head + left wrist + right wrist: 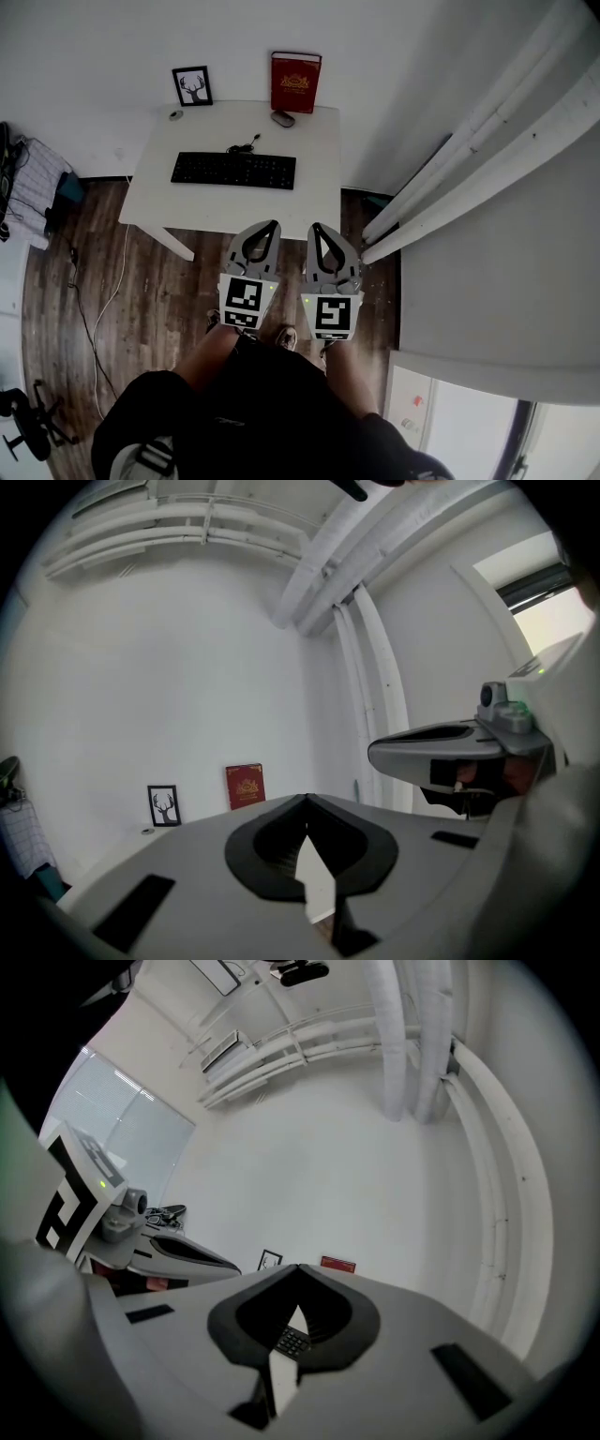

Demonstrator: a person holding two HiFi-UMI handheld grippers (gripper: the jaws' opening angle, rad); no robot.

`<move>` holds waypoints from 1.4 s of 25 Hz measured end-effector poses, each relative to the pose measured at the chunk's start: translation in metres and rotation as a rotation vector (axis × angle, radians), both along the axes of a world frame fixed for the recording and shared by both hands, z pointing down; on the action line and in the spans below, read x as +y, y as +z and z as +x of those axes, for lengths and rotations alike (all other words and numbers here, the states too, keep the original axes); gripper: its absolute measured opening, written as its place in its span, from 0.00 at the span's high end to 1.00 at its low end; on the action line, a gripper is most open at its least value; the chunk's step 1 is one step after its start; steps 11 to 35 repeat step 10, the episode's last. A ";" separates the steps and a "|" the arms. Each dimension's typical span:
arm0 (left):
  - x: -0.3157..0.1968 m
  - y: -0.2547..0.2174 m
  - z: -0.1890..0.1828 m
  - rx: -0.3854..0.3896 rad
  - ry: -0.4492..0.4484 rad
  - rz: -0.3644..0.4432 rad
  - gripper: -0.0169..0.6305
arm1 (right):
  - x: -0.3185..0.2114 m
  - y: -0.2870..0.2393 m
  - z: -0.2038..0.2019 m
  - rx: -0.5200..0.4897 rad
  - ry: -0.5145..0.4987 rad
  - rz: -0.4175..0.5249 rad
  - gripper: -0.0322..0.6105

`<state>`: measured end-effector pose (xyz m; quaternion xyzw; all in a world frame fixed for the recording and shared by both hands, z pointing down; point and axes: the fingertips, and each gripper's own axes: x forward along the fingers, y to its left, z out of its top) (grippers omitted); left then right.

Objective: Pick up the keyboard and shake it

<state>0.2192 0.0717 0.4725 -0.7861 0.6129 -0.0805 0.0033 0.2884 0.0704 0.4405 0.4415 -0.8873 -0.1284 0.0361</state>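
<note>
Keyboard (233,171), black, lies flat at the middle of the white surface (319,202). A framed deer picture (192,86) stands at the back left, and a red book (295,82) and a mouse (282,118) at the back right. In front of the near edge, the left tool (272,224) and the right tool (316,227) hover side by side. Each has its jaws pressed together on nothing, and both are well apart from it.
</note>
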 end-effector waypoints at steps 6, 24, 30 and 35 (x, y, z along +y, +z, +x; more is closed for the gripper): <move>-0.004 -0.002 0.004 0.008 -0.011 0.006 0.97 | -0.010 -0.001 -0.008 0.022 -0.034 0.007 0.92; -0.009 -0.004 0.006 0.004 0.001 0.006 0.97 | -0.023 -0.001 -0.016 0.016 -0.049 0.021 0.92; -0.009 -0.004 0.006 0.004 0.001 0.006 0.97 | -0.023 -0.001 -0.016 0.016 -0.049 0.021 0.92; -0.009 -0.004 0.006 0.004 0.001 0.006 0.97 | -0.023 -0.001 -0.016 0.016 -0.049 0.021 0.92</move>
